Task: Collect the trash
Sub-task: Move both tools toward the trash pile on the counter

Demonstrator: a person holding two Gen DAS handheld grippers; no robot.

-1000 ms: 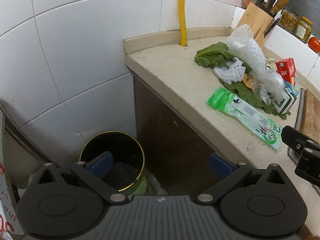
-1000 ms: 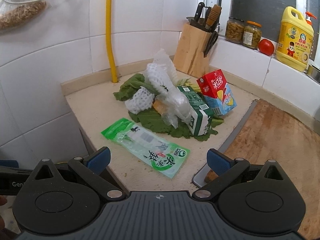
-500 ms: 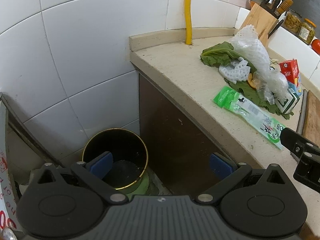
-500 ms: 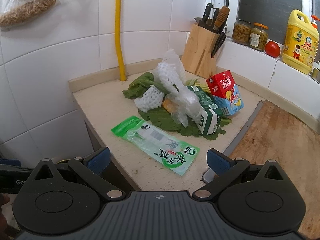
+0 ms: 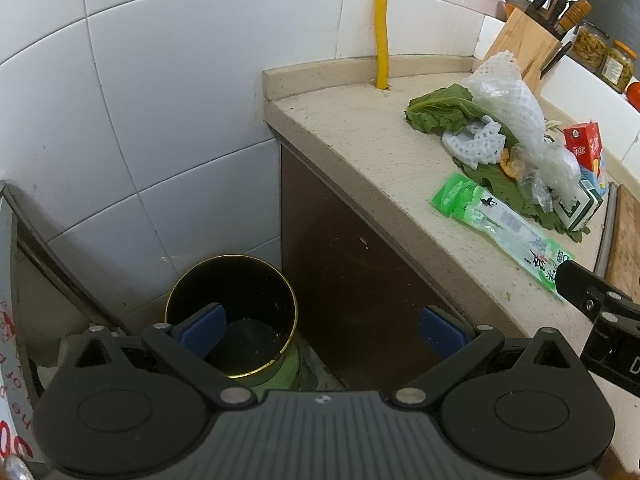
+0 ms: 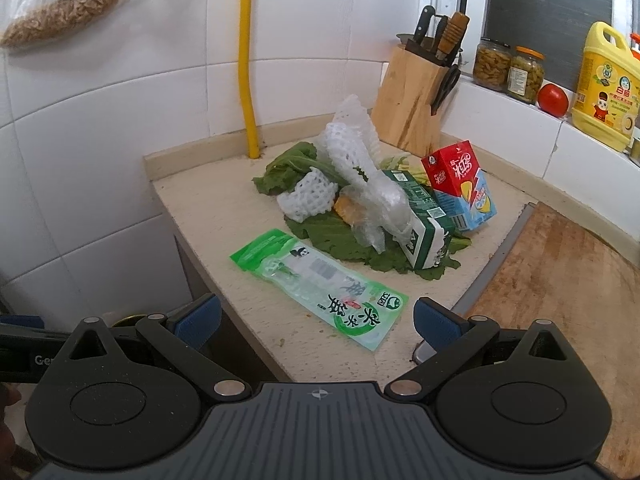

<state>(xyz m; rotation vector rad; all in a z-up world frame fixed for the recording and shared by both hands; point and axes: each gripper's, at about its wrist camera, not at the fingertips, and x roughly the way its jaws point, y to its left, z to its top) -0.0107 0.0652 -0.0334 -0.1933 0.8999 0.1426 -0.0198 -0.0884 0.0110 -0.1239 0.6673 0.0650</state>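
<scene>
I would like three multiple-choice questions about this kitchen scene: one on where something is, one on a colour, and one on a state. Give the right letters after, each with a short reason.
1. Where is the trash can?
A. on the countertop
B. on the floor beside the cabinet
C. on the windowsill

2. What colour is the pipe that runs down the wall?
A. yellow
B. blue
C. black

3. What is the state of the right gripper?
A. shut on the green wrapper
B. shut on a carton
C. open, holding nothing

Answers:
1. B: the left wrist view shows it low down, next to the dark cabinet and below the countertop.
2. A: it is plainly yellow against the white tiles.
3. C: its fingers stand wide apart, and the green wrapper lies flat on the countertop between and beyond them.
</scene>
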